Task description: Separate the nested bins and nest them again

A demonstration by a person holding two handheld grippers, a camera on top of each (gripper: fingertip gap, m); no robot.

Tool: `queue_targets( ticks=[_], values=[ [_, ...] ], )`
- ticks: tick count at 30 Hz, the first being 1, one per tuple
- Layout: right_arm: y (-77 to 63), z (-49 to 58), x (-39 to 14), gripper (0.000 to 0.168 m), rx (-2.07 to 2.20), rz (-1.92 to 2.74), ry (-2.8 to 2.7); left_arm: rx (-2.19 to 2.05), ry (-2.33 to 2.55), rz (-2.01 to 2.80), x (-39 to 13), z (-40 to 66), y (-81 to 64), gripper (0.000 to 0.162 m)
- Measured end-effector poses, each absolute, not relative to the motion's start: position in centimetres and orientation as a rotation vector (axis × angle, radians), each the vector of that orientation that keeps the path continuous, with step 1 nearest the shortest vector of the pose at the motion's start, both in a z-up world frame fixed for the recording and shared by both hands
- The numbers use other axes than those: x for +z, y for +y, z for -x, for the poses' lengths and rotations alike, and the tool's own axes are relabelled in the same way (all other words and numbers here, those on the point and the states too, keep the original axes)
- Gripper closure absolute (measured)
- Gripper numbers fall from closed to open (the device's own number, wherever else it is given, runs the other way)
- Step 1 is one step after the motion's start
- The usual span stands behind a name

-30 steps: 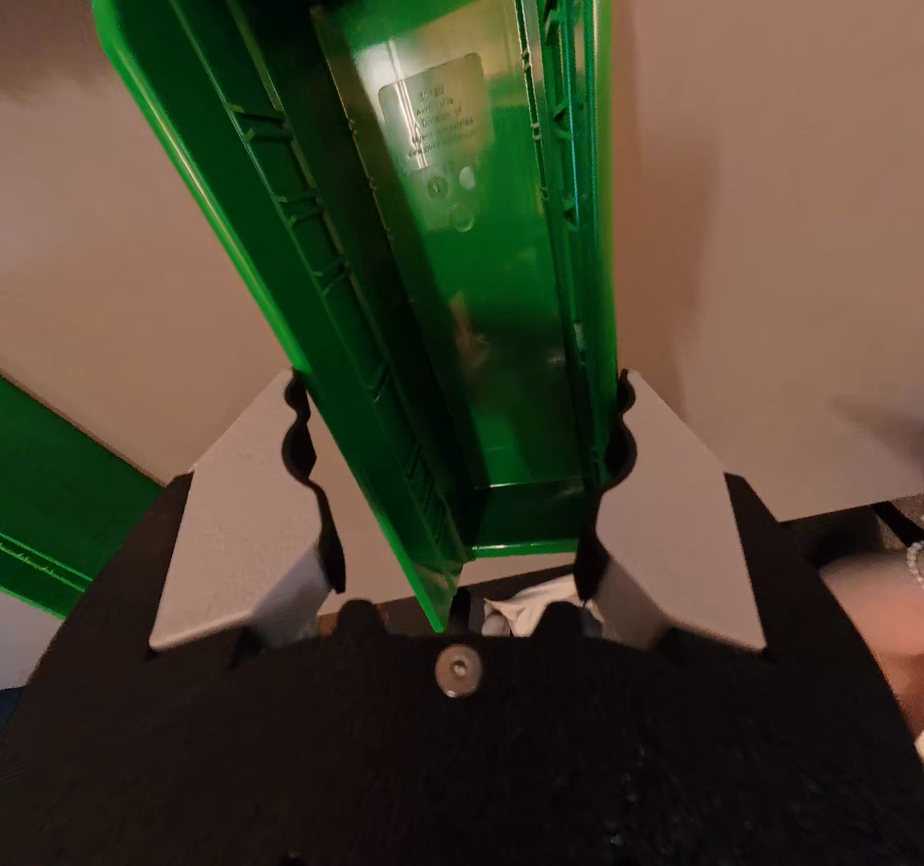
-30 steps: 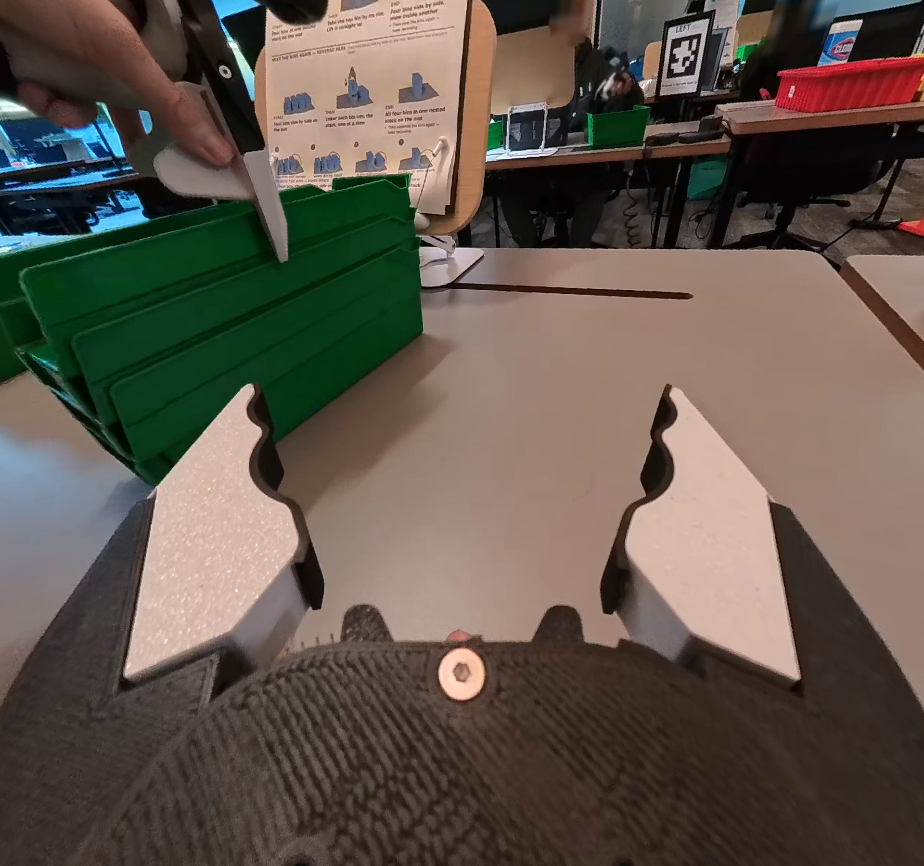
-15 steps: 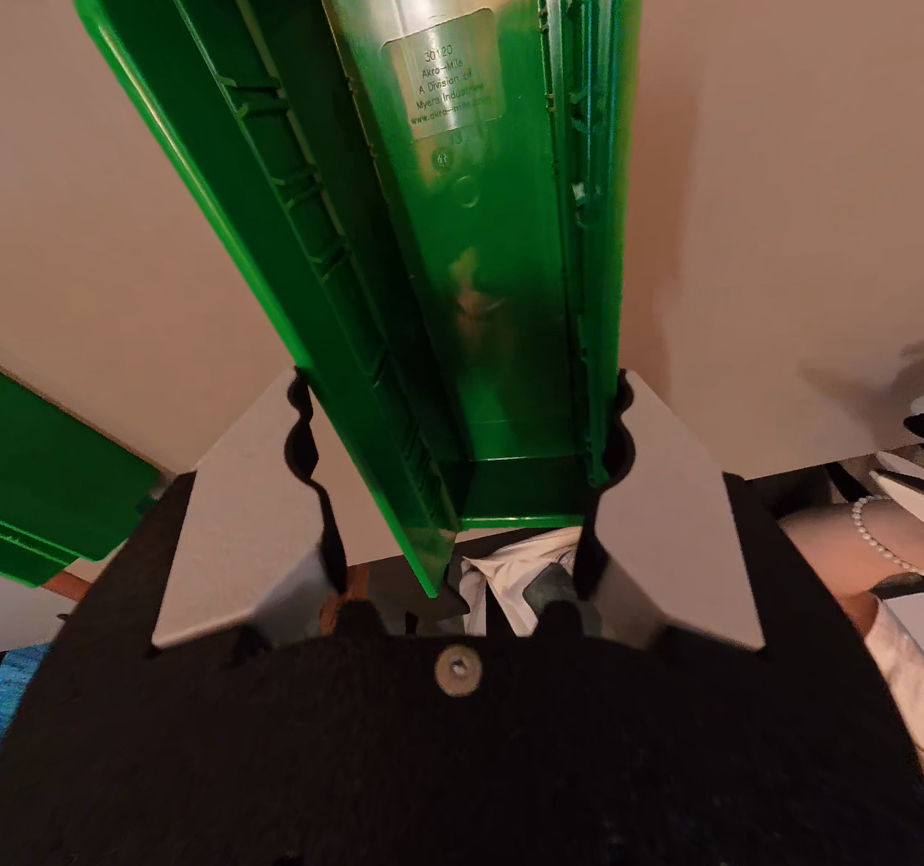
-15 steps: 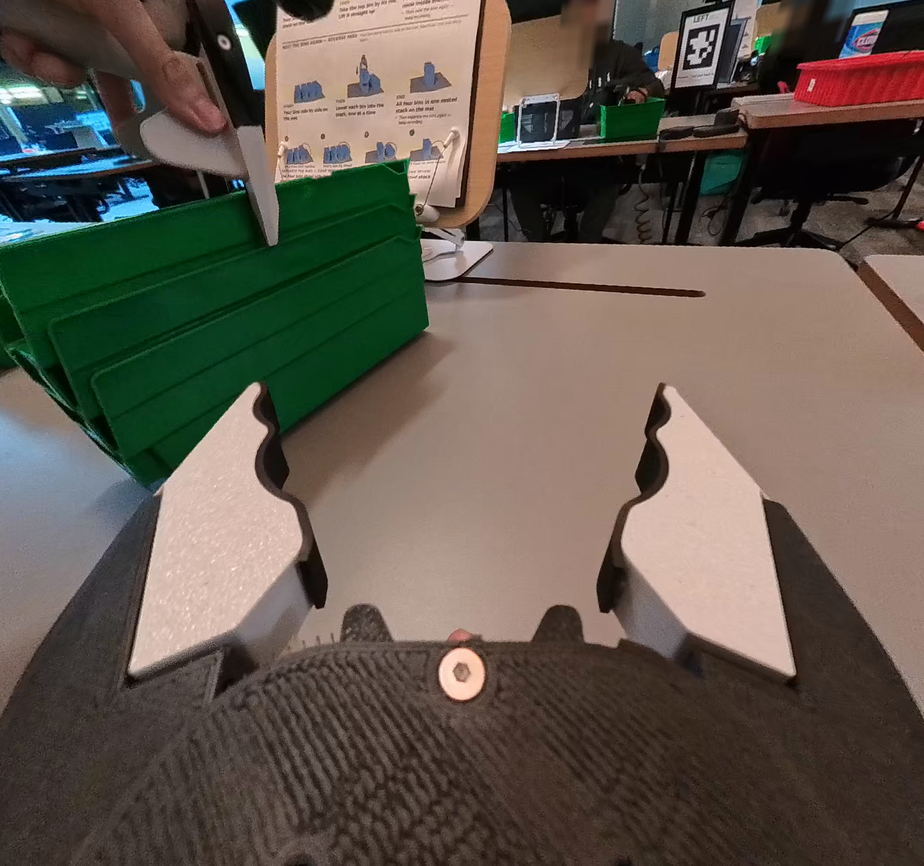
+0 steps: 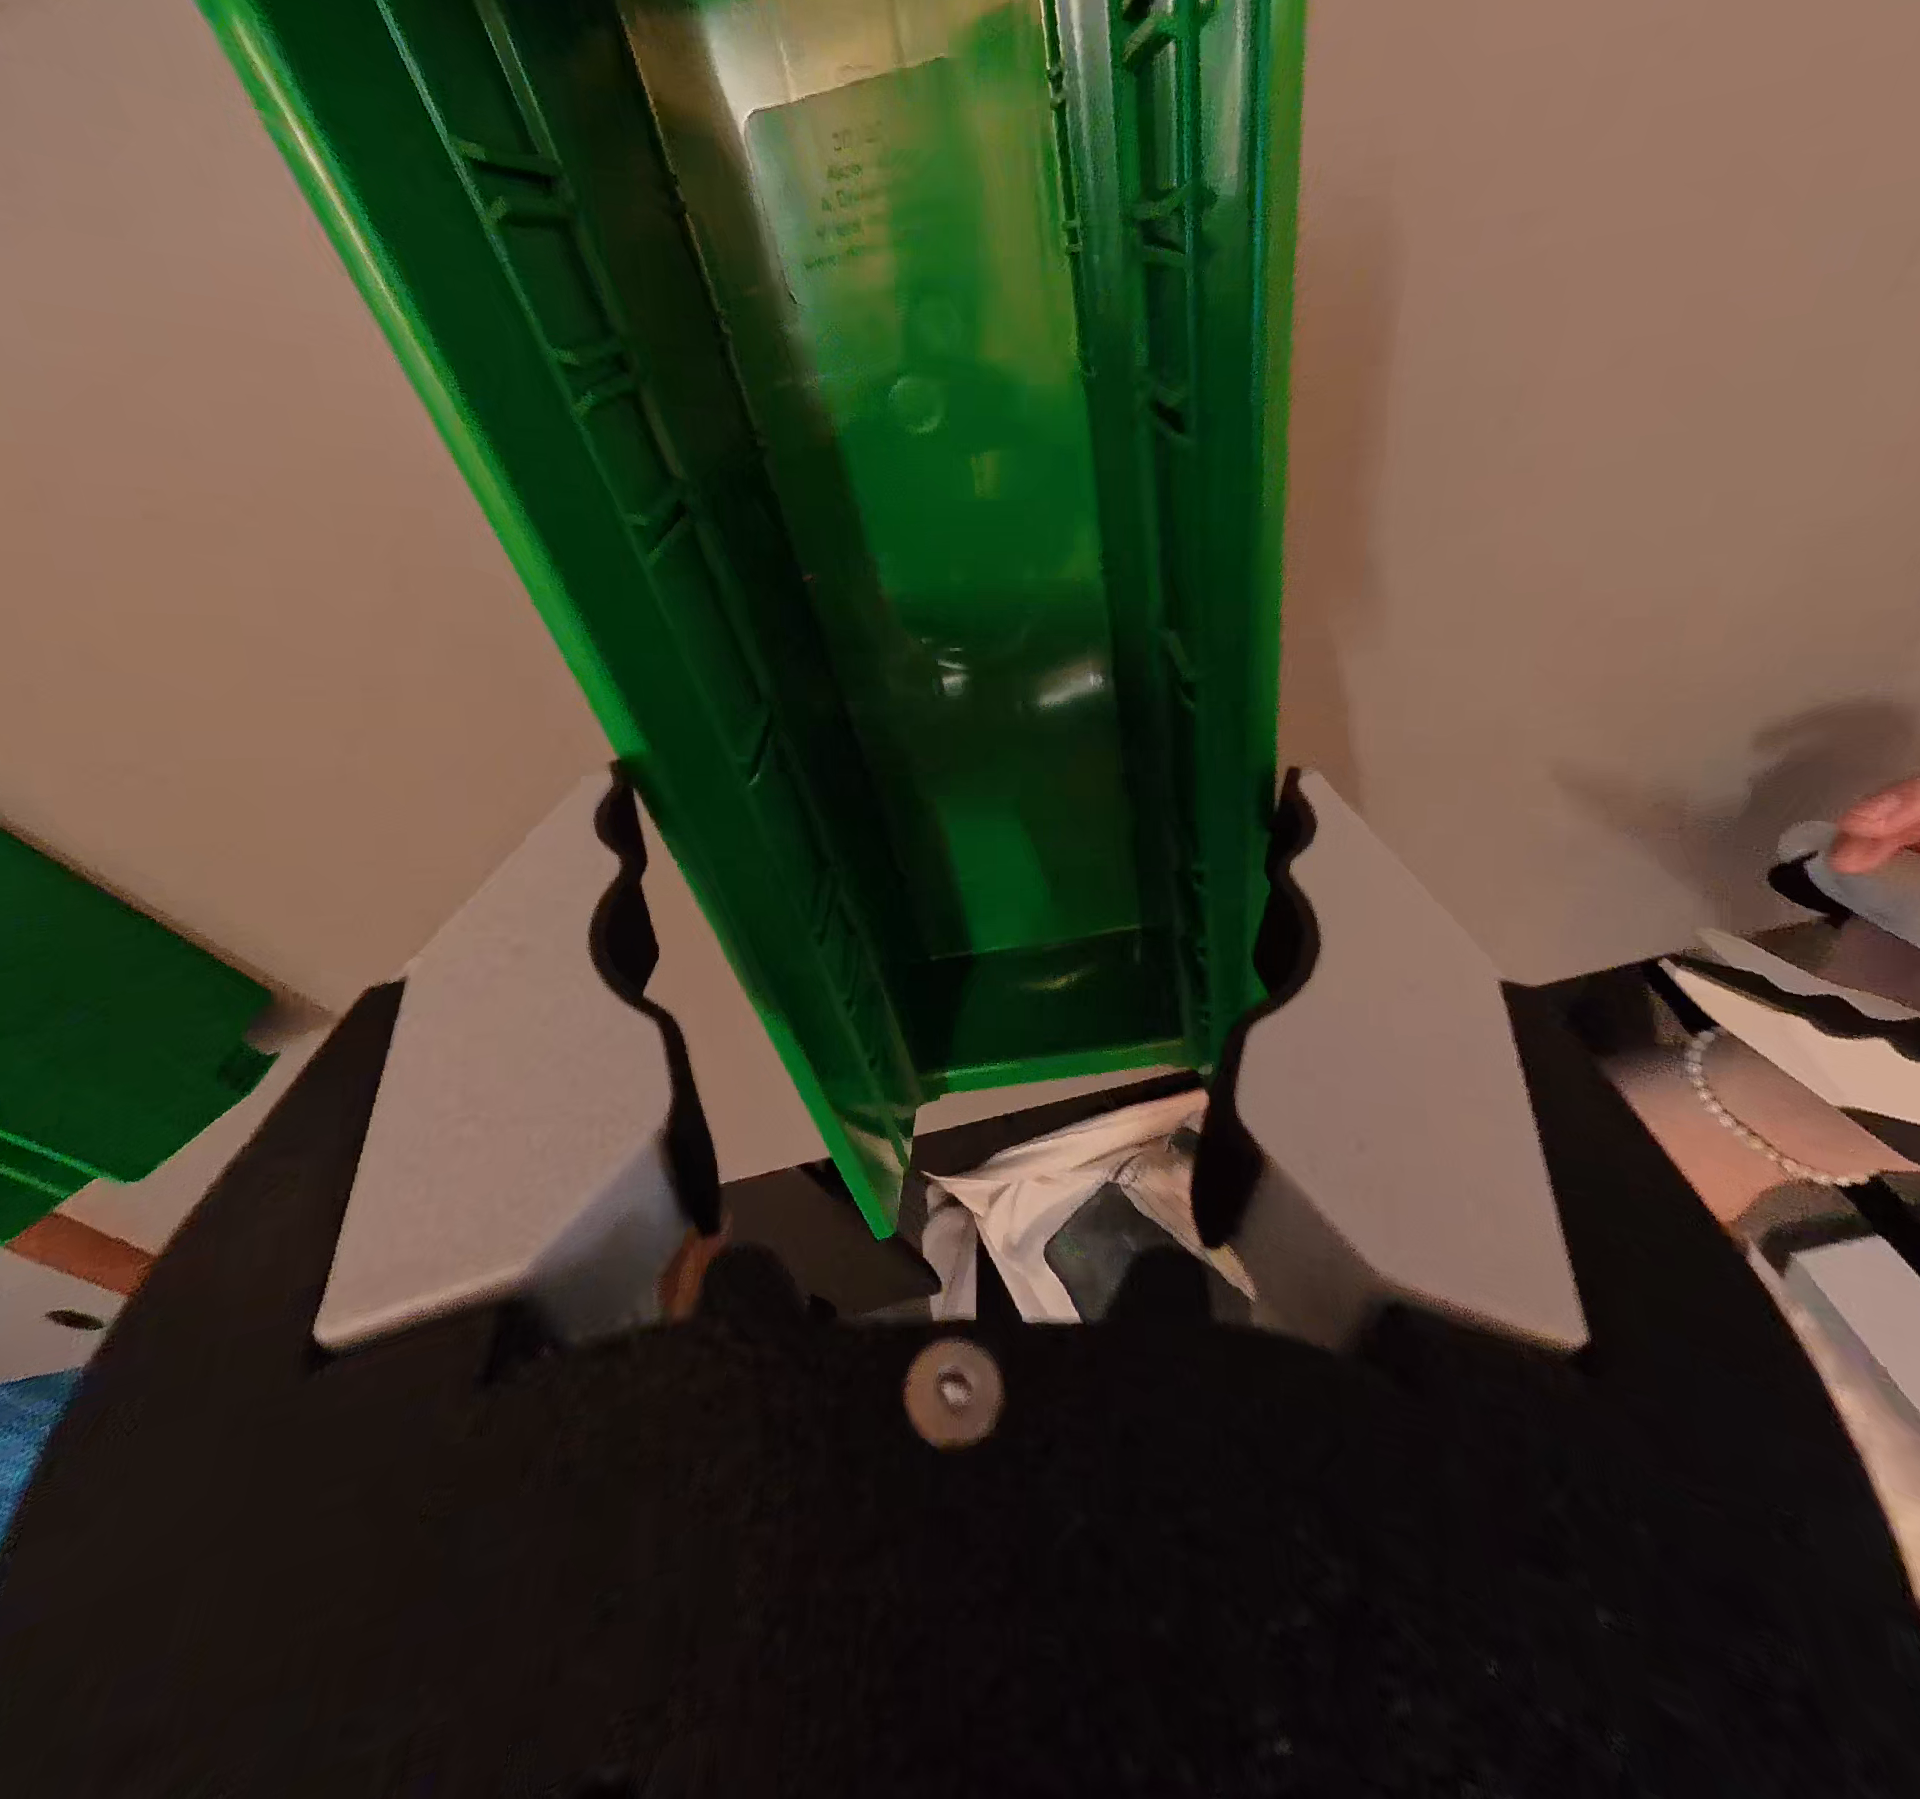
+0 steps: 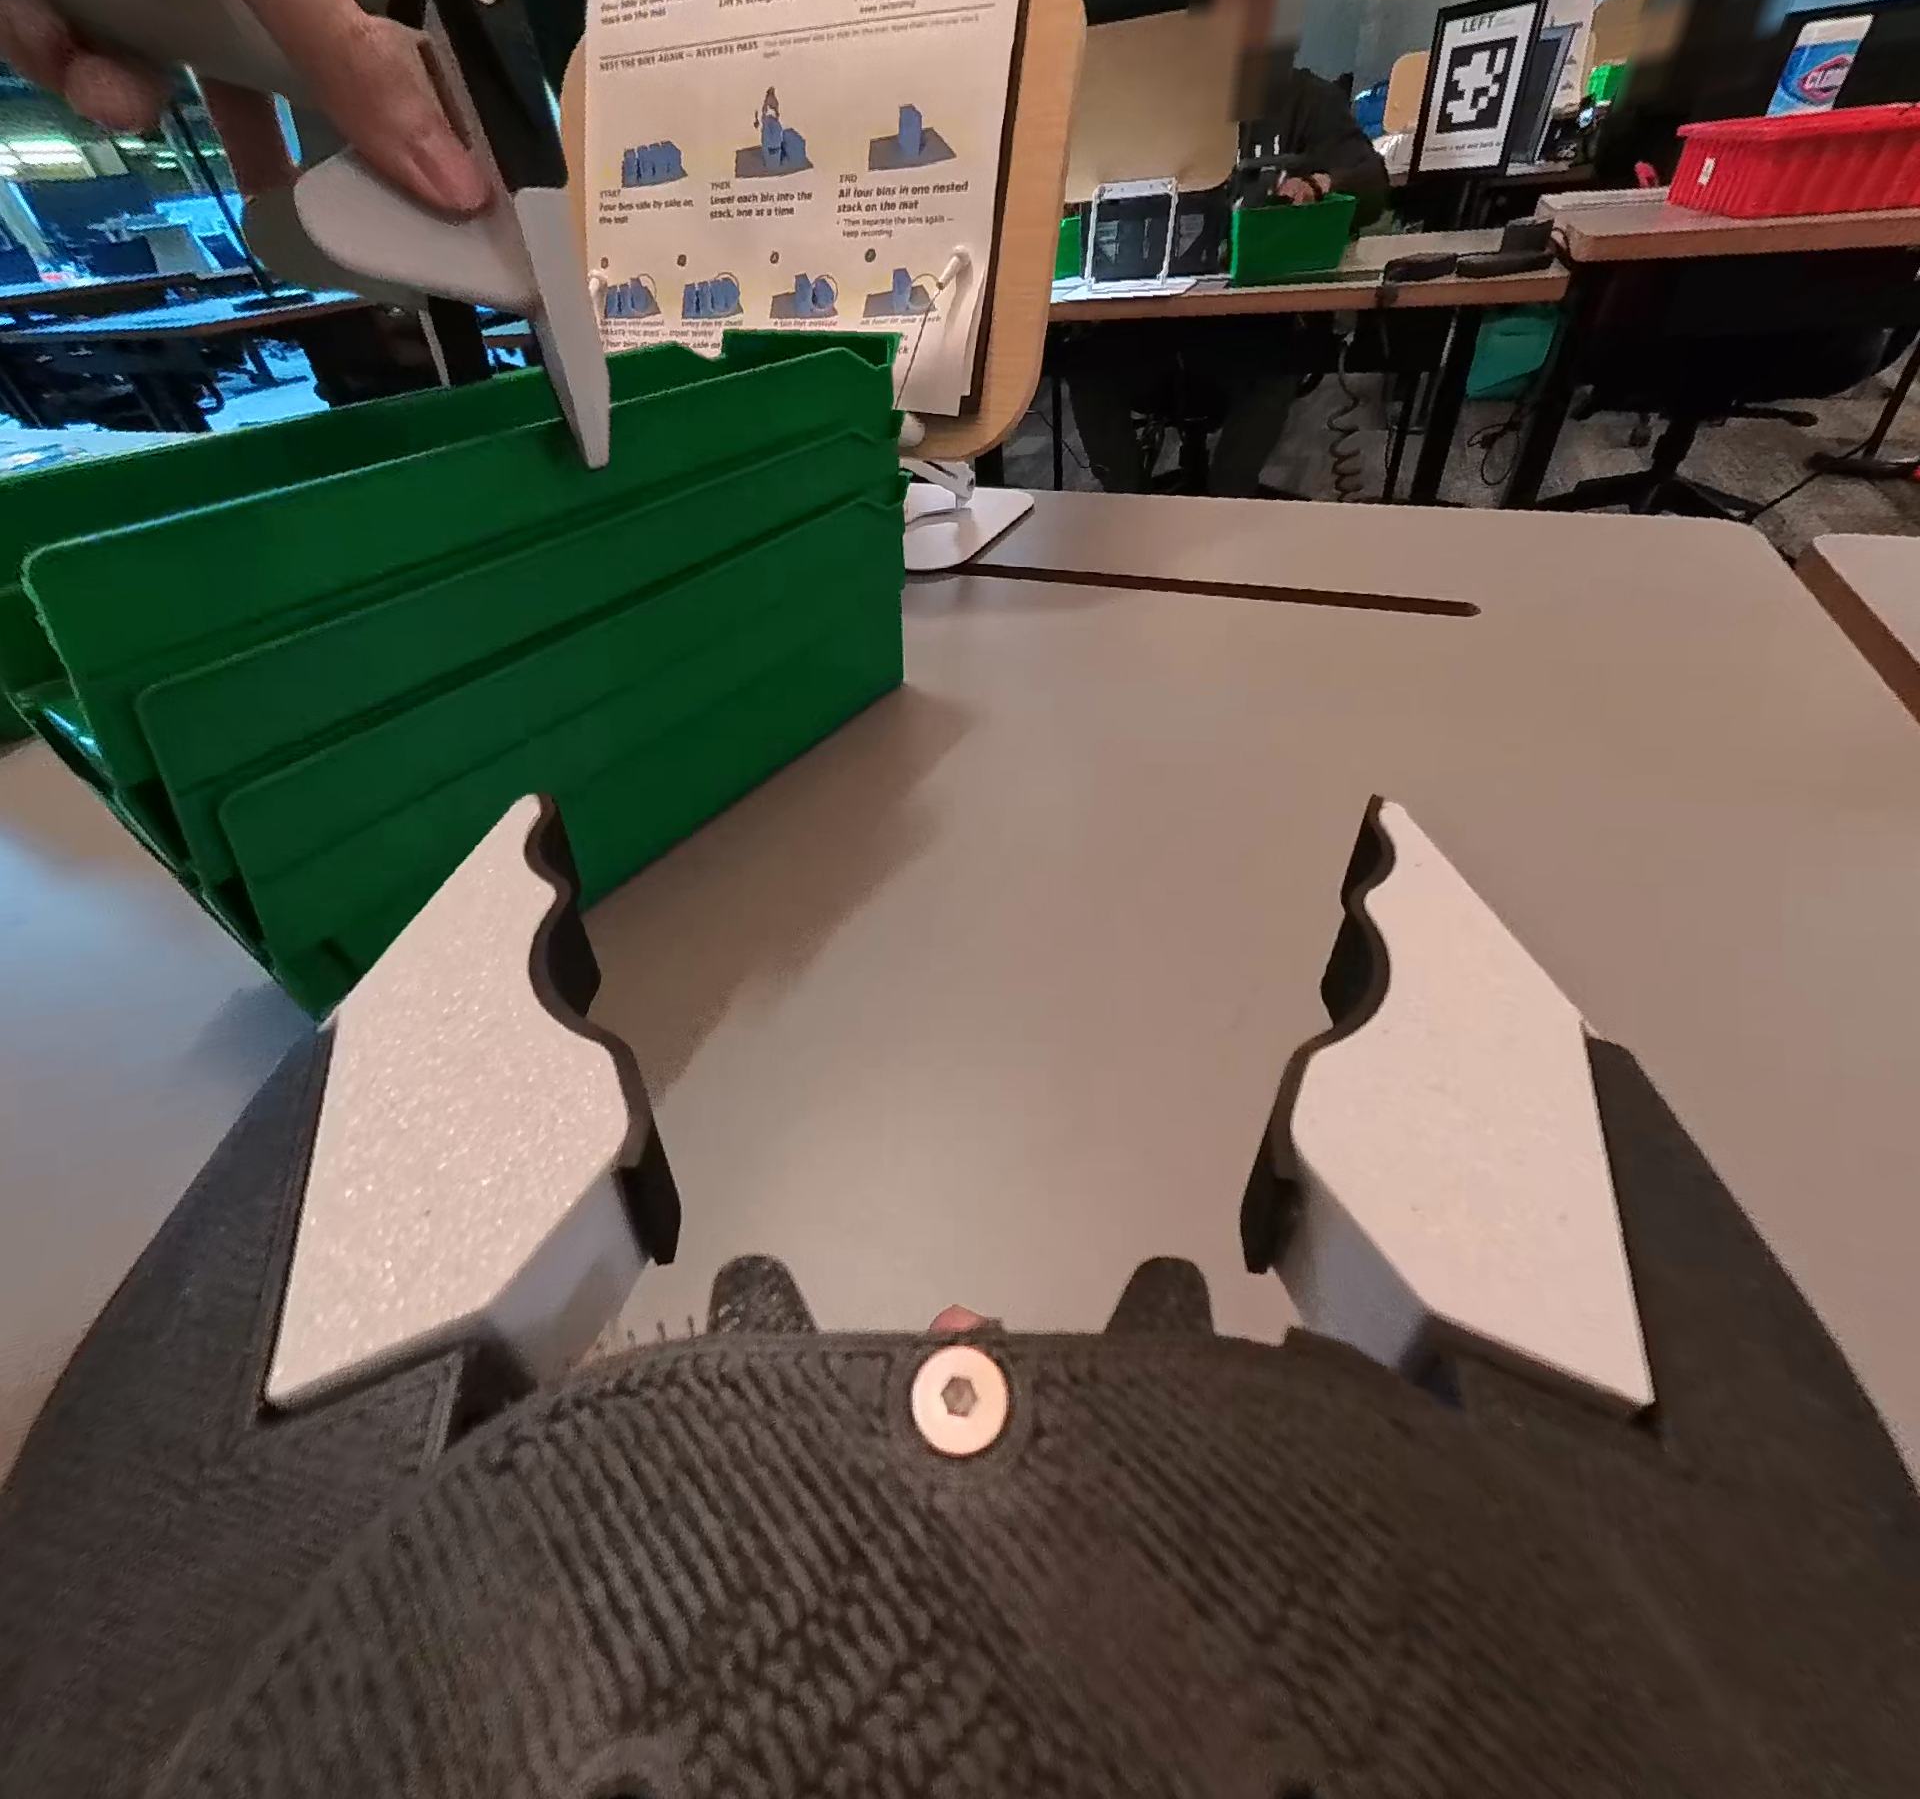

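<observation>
Left gripper [image 5: 940, 928]: pointed steeply down at the grey table [image 5: 1558, 347], fingers spread about as wide as a bin. A narrow green bin [image 5: 883, 450] runs lengthwise away from the camera between them, open top facing the camera, its floor and ribbed inner walls in view. The right finger [image 5: 1382, 1043] lies against the bin's right wall; the left finger [image 5: 499, 1053] sits just outside the left rim, contact not certain. Whether the bin is actually clamped cannot be told from this view. A corner of another green bin [image 5: 104, 1022] shows at the left edge.

From the right wrist view, the same gripper [image 6: 582, 419] comes in from upper left, held by a hand [image 6: 208, 66] whose fingertips press on the white finger plate. One white finger points down, its tip at the top edge of the nested green bins [image 6: 468, 658]. These stand on the table [image 6: 1195, 814] at left, long walls stepped one behind another, slightly tilted.

Right gripper [image 6: 961, 918]: fingers wide apart, nothing between them, low over bare table, aimed level toward the far edge, just right of the stack. The left finger [image 6: 457, 1074] overlaps the stack's near corner in the picture; contact cannot be told.

An instruction sheet on a wooden board [image 6: 810, 139] stands behind the bins.
</observation>
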State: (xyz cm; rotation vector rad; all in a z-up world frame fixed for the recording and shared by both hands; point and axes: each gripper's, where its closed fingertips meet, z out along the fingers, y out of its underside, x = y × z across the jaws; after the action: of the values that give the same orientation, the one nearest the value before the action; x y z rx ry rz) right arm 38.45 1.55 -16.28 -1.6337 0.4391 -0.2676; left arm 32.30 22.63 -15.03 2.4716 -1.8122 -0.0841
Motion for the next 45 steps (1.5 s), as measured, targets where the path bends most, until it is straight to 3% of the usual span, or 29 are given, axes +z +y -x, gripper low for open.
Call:
queue_targets(
  ticks=[7,13,35,45],
  values=[
    [1.3,-38.5,-15.8,0.026,-0.283,1.625,0.438,-0.211,-1.918,-2.488,-15.2,-32.1,22.6,0.044],
    [1.0,-38.7,-15.7,0.026,-0.292,1.622,0.436,-0.271,-1.906,-2.429,-14.9,-31.7,23.1,0.058],
    [1.5,-38.3,-16.3,0.027,-0.269,1.647,0.422,-0.252,-1.73,-2.467,-13.2,-30.3,24.3,0.077],
    [1.7,-38.1,-16.6,0.027,-0.264,1.663,0.412,-0.249,-1.763,-2.478,-14.5,-29.8,24.1,0.054]
  ],
)
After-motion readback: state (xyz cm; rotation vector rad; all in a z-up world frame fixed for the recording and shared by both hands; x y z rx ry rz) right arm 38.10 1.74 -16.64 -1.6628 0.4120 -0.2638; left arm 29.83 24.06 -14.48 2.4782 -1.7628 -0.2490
